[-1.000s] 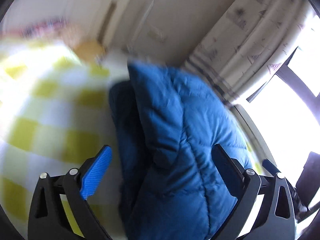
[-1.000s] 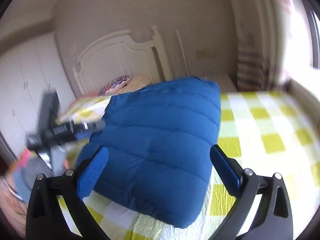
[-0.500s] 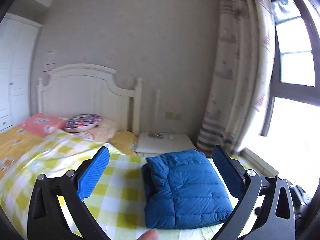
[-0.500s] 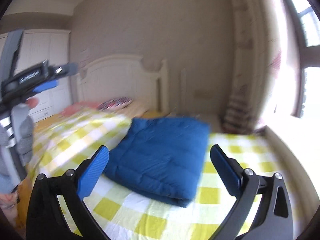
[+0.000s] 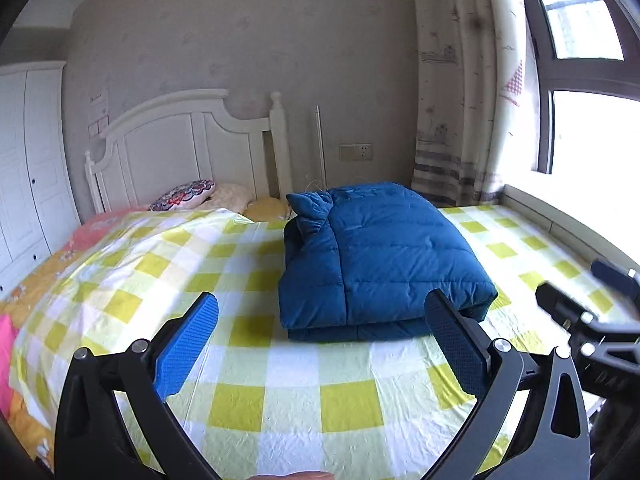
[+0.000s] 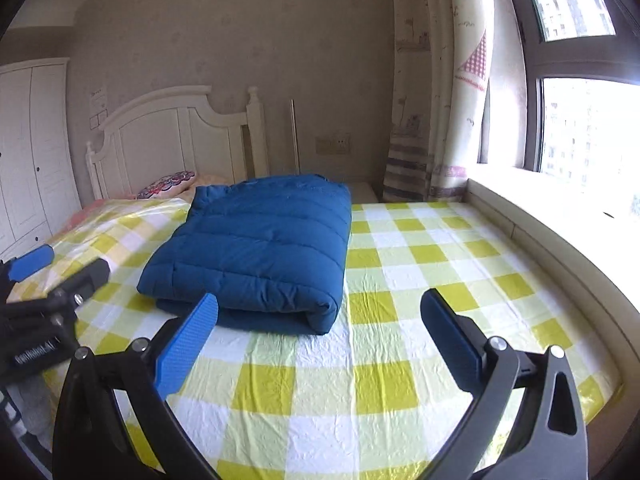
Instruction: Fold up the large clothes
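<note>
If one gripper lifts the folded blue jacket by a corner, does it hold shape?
Probably not. The blue jacket is quilted and puffy, so it looks soft and likely sags and unfolds from one corner. The stacked layers at its near edge seem loose and may slide apart. It probably weighs little for its bulk. The left gripper and right gripper are open, clear of it.

Folded blue quilted jacket [image 5: 380, 256]: lies on the yellow-and-white checked bed sheet [image 5: 280, 396], toward the head of the bed
Round patterned cushion [image 5: 184, 195]: behind and left of the jacket, before the white wooden headboard [image 5: 180, 148]
White wardrobe [image 5: 24, 168]: left of the bed
Striped curtain [image 5: 456, 80]: behind and right of the jacket, left of the window [image 5: 592, 112]
Left tongs [image 5: 320, 340]: above the sheet, before the jacket, apart from it
Right tongs [image 6: 320, 336]: right of the left tongs, apart from the jacket
</note>
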{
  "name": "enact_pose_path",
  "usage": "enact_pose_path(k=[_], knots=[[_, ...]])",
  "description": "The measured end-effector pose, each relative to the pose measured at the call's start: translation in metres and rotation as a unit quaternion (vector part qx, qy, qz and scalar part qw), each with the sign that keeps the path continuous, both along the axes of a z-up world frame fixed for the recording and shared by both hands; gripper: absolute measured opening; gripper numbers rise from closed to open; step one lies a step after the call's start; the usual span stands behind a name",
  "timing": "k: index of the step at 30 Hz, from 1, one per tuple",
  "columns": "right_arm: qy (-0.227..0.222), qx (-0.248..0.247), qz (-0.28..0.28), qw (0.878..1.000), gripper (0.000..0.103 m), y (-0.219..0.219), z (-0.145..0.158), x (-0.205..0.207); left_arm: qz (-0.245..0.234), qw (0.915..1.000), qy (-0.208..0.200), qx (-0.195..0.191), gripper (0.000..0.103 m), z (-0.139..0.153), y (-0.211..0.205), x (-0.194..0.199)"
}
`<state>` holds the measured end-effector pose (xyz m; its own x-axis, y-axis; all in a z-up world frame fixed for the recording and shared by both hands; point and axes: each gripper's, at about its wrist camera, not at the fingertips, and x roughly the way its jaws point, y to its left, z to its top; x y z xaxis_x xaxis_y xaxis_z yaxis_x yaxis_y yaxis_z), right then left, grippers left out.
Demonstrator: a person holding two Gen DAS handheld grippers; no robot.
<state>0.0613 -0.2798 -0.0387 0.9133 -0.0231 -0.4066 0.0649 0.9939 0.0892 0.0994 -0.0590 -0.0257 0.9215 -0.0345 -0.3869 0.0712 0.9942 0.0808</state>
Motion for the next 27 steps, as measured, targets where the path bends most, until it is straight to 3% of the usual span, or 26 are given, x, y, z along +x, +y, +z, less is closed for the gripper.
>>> enact_pose_path(k=[27], knots=[[0.01,-0.014,0.021,1.0,0.101,0.012,-0.003,-0.001,0.012,0.9998,0.01,-0.015,0.099,-0.007,0.015,0.002]])
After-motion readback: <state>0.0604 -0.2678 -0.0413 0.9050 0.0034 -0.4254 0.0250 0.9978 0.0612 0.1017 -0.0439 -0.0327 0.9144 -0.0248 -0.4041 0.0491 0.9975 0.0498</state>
